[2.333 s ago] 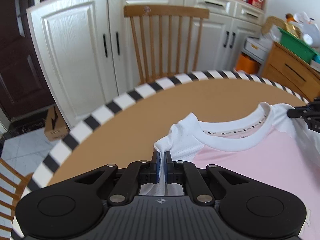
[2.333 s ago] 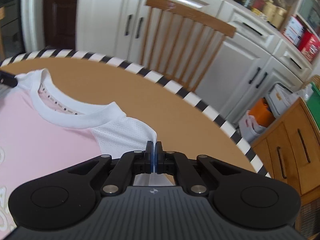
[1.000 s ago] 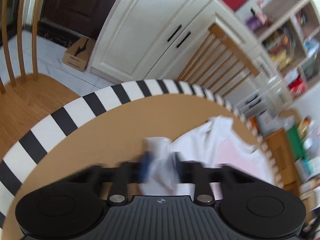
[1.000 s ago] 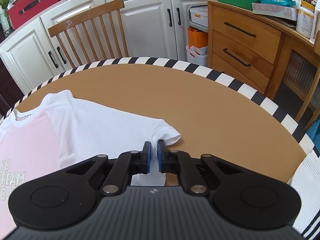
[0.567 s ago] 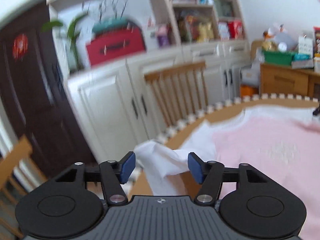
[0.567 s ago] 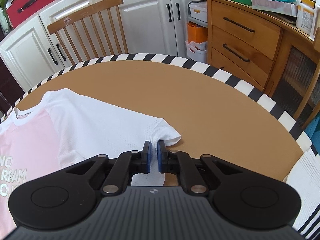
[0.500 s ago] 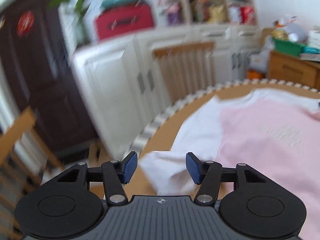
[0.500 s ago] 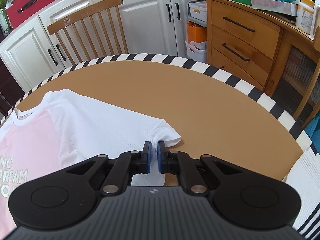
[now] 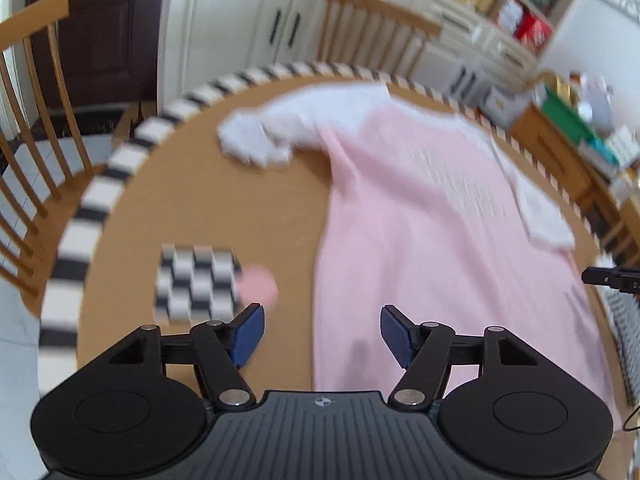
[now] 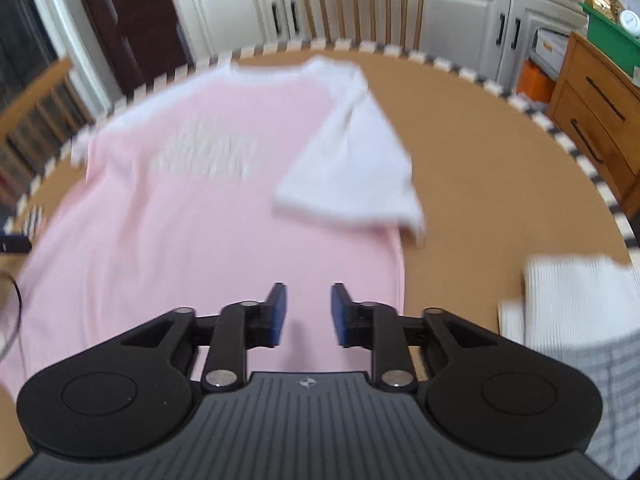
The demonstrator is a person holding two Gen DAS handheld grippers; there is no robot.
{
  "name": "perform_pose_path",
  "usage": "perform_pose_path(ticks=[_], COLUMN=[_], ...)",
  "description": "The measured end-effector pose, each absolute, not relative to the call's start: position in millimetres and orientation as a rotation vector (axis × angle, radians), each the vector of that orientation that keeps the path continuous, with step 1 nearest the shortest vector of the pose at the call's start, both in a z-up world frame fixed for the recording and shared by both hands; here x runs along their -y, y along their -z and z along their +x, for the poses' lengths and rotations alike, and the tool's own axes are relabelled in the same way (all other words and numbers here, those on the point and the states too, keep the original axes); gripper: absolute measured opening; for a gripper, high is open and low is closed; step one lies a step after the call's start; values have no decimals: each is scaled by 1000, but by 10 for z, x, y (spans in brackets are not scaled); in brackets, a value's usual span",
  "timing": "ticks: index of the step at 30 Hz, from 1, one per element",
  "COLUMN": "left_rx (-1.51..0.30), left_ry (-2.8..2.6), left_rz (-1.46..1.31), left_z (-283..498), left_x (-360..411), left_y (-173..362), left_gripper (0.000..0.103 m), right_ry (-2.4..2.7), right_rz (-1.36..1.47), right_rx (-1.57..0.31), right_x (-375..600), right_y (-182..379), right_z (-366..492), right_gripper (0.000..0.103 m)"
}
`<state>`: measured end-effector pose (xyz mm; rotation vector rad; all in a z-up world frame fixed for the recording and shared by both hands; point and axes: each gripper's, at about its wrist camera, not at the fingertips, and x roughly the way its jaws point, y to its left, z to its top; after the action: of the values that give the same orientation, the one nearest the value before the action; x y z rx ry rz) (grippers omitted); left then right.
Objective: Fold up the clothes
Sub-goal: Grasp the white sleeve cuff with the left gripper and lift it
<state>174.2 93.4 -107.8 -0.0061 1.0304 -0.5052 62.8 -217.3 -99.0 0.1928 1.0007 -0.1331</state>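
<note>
A pink T-shirt point(image 9: 420, 216) with white sleeves lies spread face up on the round brown table point(image 9: 224, 208). Its left sleeve point(image 9: 264, 136) lies bunched on the table; its right sleeve point(image 10: 360, 168) is folded inward over the pink body point(image 10: 168, 216). My left gripper point(image 9: 322, 334) hovers over the shirt's lower left edge, its jaws opening, nothing between them. My right gripper point(image 10: 306, 314) hovers over the lower right hem, jaws opening and empty. Its tip point(image 9: 608, 278) shows at the right edge of the left wrist view. Both views are motion-blurred.
A black-and-white checkered card point(image 9: 196, 284) and a pink round spot point(image 9: 258, 288) lie on the table at the left. A white ribbed cloth point(image 10: 576, 304) lies at the right edge. Wooden chairs point(image 10: 360, 4) ring the table; cabinets and a wooden dresser point(image 10: 596, 96) stand behind.
Both grippers let go of the white sleeves and opened. Each swung back along the shirt toward its lower hem. The right sleeve now lies folded over the pink body.
</note>
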Motion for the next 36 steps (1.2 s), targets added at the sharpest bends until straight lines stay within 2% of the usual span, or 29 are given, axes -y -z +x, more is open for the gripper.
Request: perform_pose_path(ticks=[2, 3, 5, 9, 10, 11, 12, 13, 14, 15, 22, 23, 24, 25, 28, 30, 32, 33, 34, 36], left_rx=[-1058, -1078, -1100, -1110, -1109, -1102, -1092, -1083, -1073, -1087, -1183, -1192, -1200, -1213, -1228, -1151, -1022, -966, -935, -933], left_ry=[502, 496, 475, 469, 476, 480, 483, 487, 490, 489, 491, 492, 490, 485, 446, 421, 352, 312, 279, 235], left_rz=[18, 26, 27, 72, 96, 125, 157, 189, 220, 211, 118, 107, 97, 90, 83, 58, -10, -62, -118, -231], left_z=[1540, 1454, 1291, 951, 870, 806, 747, 689, 630, 606, 375, 335, 300, 284, 354, 524, 854, 1080, 1322, 1821], left_x=[-903, -895, -903, -859, -829, -797, -764, -730, -697, -702, -781, -785, -788, -794, -883, -1000, -1110, -1152, -1176, -1162], left_y=[1100, 1102, 1093, 1071, 1066, 1061, 1055, 1050, 1044, 1044, 1047, 1048, 1046, 1038, 927, 762, 617, 588, 603, 712], left_gripper=[79, 81, 82, 81, 77, 66, 60, 40, 11, 7, 7, 7, 8, 13, 41, 48, 69, 73, 77, 76], right_ry=[161, 178, 220, 275, 269, 259, 250, 241, 231, 223, 228, 226, 223, 224, 244, 263, 222, 194, 164, 120], right_rz=[147, 135, 139, 262, 274, 257, 240, 224, 207, 197, 171, 167, 155, 142, 80, 29, -21, -50, -86, -153], right_rx=[-1033, -1047, -1073, -1160, -1166, -1158, -1150, -1142, -1134, -1133, -1197, -1207, -1220, -1236, -1168, -1016, -881, -837, -820, -822], right_x=[2043, 1999, 1963, 1955, 1921, 1880, 1840, 1799, 1759, 1739, 1791, 1790, 1785, 1785, 1861, 1929, 1956, 1953, 1934, 1861], right_y=[981, 982, 996, 1151, 1172, 1170, 1169, 1168, 1166, 1162, 1115, 1114, 1112, 1099, 870, 645, 575, 593, 659, 838], right_z=[403, 293, 76, -230, -280, -313, -346, -379, -412, -429, -642, -673, -688, -691, -612, -479, -178, -3, 194, 589], right_gripper=[38, 46, 50, 47, 46, 33, 11, 3, 3, 2, 2, 3, 9, 11, 13, 18, 22, 32, 35, 33])
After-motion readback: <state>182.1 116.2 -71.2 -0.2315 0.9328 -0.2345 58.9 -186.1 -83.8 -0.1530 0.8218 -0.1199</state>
